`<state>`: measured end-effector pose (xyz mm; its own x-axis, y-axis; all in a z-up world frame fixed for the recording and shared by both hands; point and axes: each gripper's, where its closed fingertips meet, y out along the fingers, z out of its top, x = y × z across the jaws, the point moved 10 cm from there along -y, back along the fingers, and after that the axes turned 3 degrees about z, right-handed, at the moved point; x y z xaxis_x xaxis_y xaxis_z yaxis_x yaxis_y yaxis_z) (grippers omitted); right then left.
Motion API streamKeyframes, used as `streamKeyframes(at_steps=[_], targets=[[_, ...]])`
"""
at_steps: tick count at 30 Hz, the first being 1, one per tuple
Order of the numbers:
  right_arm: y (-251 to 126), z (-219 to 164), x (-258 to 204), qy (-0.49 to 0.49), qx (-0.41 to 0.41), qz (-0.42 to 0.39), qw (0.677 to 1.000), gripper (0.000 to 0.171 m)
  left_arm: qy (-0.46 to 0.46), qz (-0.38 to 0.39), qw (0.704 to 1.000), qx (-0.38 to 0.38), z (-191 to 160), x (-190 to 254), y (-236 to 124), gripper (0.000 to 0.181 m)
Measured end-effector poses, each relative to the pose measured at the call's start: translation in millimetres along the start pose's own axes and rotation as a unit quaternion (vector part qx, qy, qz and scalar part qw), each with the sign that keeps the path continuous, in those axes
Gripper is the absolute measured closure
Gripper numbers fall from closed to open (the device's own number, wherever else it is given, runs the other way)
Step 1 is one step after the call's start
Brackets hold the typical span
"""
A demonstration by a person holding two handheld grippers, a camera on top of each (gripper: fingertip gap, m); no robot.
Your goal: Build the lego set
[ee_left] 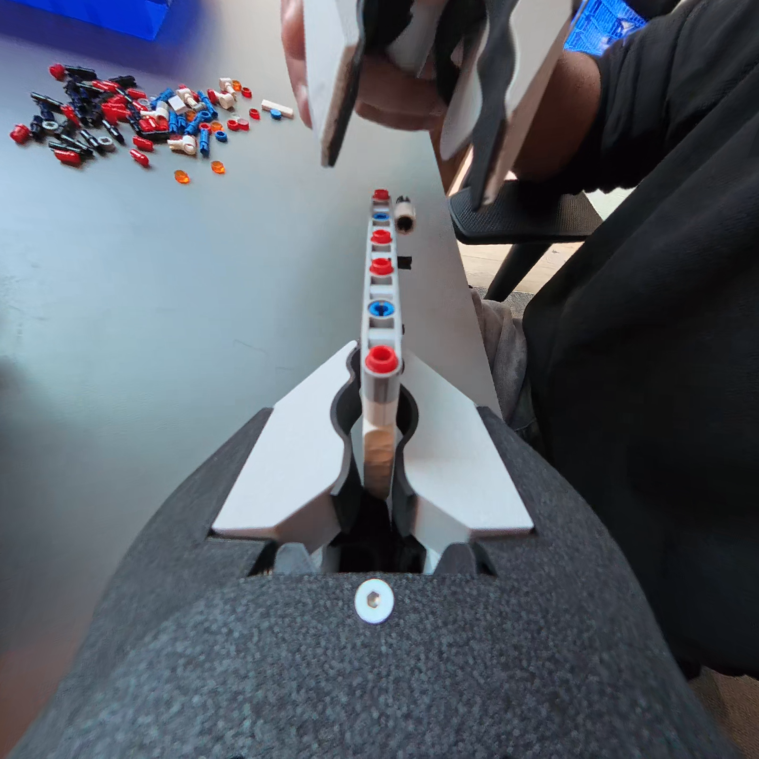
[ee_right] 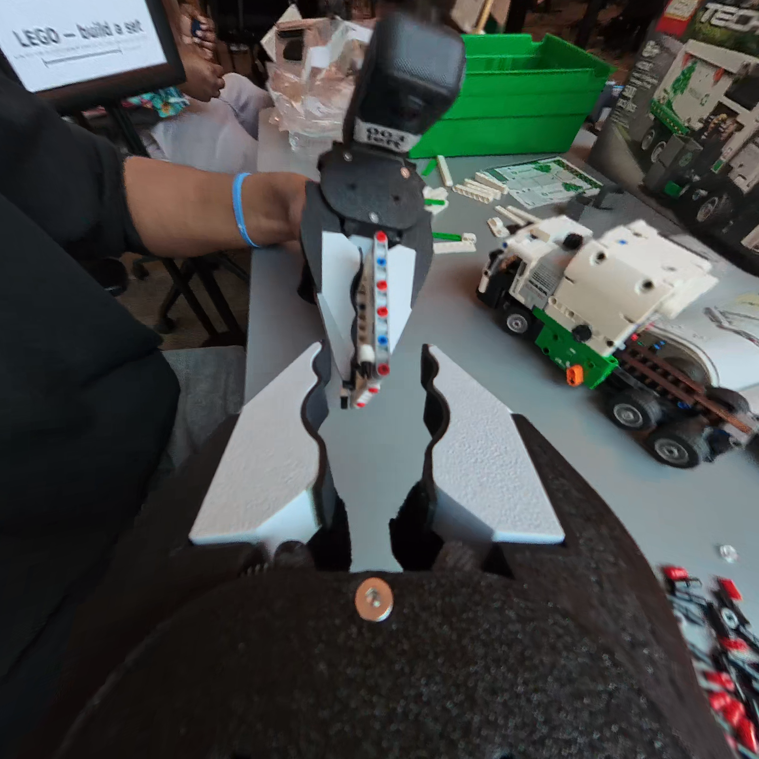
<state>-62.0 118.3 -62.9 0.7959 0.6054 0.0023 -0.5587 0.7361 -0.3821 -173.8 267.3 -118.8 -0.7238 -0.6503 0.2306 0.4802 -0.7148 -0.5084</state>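
My left gripper (ee_left: 380, 369) is shut on the near end of a long grey beam (ee_left: 382, 287) that carries red and blue pins along its top. A tan connector (ee_left: 405, 213) and black pins stick out of its right side near the far end. The beam is held above the grey table (ee_left: 164, 328). My right gripper (ee_right: 373, 353) is open and empty, facing the left gripper (ee_right: 369, 361) and the beam (ee_right: 381, 304) from just beyond the beam's end. In the left wrist view the right gripper (ee_left: 406, 180) hangs above the beam's far end.
A pile of small red, blue, black and tan parts (ee_left: 123, 115) lies far left, below a blue bin (ee_left: 102, 16). A built white-and-green truck (ee_right: 595, 308), white beams (ee_right: 476, 191), a booklet (ee_right: 542, 180), a green bin (ee_right: 513, 94) and the set's box (ee_right: 698, 102) are to the right. One gripper's finger ends stand about 7 cm off the other's.
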Motion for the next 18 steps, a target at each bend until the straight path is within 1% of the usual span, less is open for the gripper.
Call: streamKeyframes(at_steps=[2, 4, 6, 8, 9, 10, 12, 14, 16, 17, 18], targets=[[12, 15, 1, 0.0, -0.025, 0.034, 0.999, 0.127, 0.006, -0.007, 1.0, -0.01, 0, 2, 3, 0.175], [32, 20, 3, -0.005, -0.101, 0.066, 0.993, 0.13, 0.018, -0.008, 0.999, -0.027, -1, 6, 8, 0.175], [48, 19, 6, -0.04, -0.164, 0.071, 0.983, 0.146, 0.033, -0.006, 0.999, -0.036, -1, 10, 11, 0.174], [50, 17, 4, -0.049, -0.172, 0.093, 0.979, 0.155, 0.042, 0.011, 0.998, -0.039, -2, 12, 11, 0.175], [48, 18, 5, -0.039, -0.165, 0.09, 0.981, 0.159, 0.042, 0.021, 0.998, -0.031, -2, 13, 9, 0.175], [45, 18, 5, -0.023, -0.149, 0.092, 0.984, 0.163, 0.042, 0.03, 0.998, -0.019, -1, 13, 5, 0.174], [34, 18, 9, 0.02, -0.096, 0.076, 0.992, 0.165, 0.036, 0.055, 0.998, 0.015, 3, 12, -6, 0.174], [20, 15, 16, 0.095, -0.025, 0.064, 0.993, 0.165, 0.017, 0.067, 0.995, 0.065, 8, 10, -18, 0.167], [10, 7, 25, 0.191, 0.083, 0.043, 0.977, 0.165, -0.015, 0.077, 0.99, 0.12, 13, 5, -30, 0.164], [6, 1, 29, 0.242, 0.134, 0.038, 0.96, 0.165, -0.032, 0.087, 0.985, 0.147, 15, 3, -35, 0.16], [3, -6, 33, 0.299, 0.184, 0.026, 0.936, 0.165, -0.047, 0.102, 0.978, 0.176, 17, 1, -40, 0.153]])
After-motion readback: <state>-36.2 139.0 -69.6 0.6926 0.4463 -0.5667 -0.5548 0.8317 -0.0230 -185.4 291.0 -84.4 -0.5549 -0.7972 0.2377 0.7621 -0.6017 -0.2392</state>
